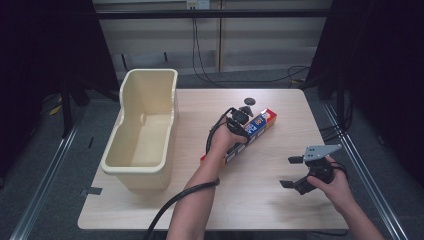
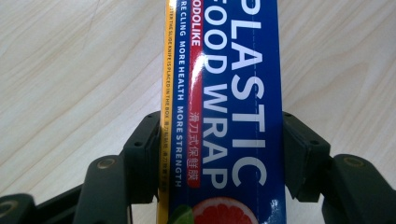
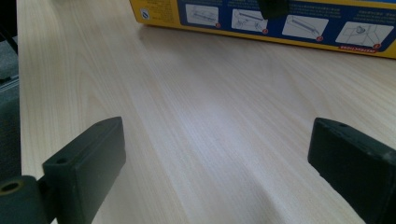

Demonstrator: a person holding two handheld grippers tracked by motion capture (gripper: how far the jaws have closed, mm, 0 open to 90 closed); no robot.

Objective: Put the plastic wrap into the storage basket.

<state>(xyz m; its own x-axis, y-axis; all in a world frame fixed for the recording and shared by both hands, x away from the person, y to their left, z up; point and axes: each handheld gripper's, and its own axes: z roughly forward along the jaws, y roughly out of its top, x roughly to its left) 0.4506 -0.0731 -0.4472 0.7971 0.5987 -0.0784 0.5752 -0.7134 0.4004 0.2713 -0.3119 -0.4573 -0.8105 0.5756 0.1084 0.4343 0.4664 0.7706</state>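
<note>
1. Pale wood grain covers the tabletop [image 1: 260,195] in the high view. A cream plastic tub [image 1: 142,127] stands at its left edge, open side up. Near the middle a long blue plastic wrap box [image 1: 255,131] lies at a slant on the wood, and the left claw [image 1: 239,120] sits on its middle part. The right claw [image 1: 291,171], held by a hand at the lower right, is well apart from the box, with its jaws spread wide and nothing between them.

2. In the left gripper view, the plastic wrap box [image 2: 224,112] runs up the frame between the two black jaws, which press against its long sides; the left claw [image 2: 222,158] is closed on it. White letters read "PLASTIC FOOD WRAP".

3. In the right gripper view, the right claw [image 3: 217,161] is wide open over bare tabletop [image 3: 196,116]. The yellow-edged side of the plastic wrap box [image 3: 299,25] lies farther off along the top.
</note>
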